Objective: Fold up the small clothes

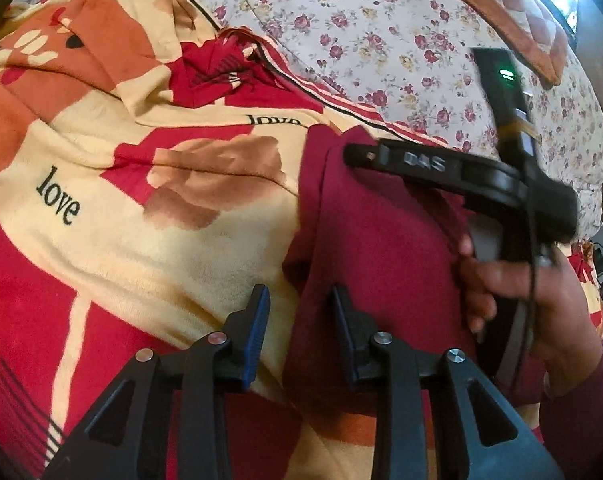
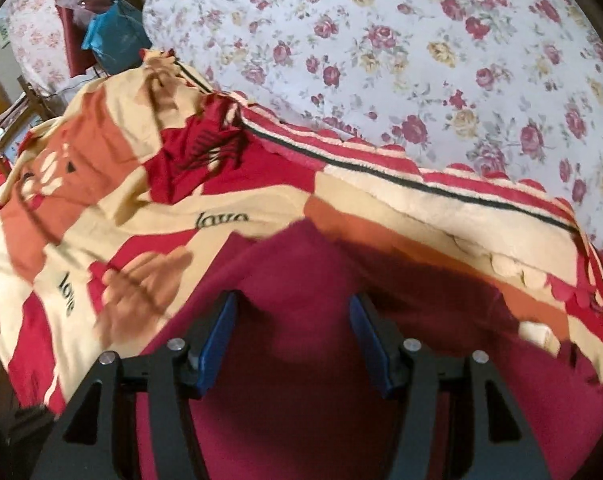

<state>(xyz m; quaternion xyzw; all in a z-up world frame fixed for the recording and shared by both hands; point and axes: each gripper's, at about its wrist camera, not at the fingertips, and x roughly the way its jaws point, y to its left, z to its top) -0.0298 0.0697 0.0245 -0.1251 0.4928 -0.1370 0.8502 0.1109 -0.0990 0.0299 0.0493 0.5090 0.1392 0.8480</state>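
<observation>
A maroon garment (image 1: 381,260) lies on a red, cream and orange blanket (image 1: 141,240) printed with "love". In the left wrist view my left gripper (image 1: 301,320) hovers over the garment's left edge; its blue pads (image 1: 259,328) stand a little apart and press on nothing. A hand (image 1: 533,292) in a maroon sleeve holds the right gripper's black body marked "DAS" (image 1: 421,164) above the garment's far side. In the right wrist view my right gripper (image 2: 293,336) is wide open over the maroon garment (image 2: 301,408), its pads clear of the cloth.
A white sheet with red roses (image 2: 421,60) covers the bed beyond the blanket (image 2: 101,200). An orange quilted cushion (image 1: 513,12) lies at the far right. A blue bag (image 2: 113,36) and a wooden frame (image 2: 21,108) stand past the bed's left corner.
</observation>
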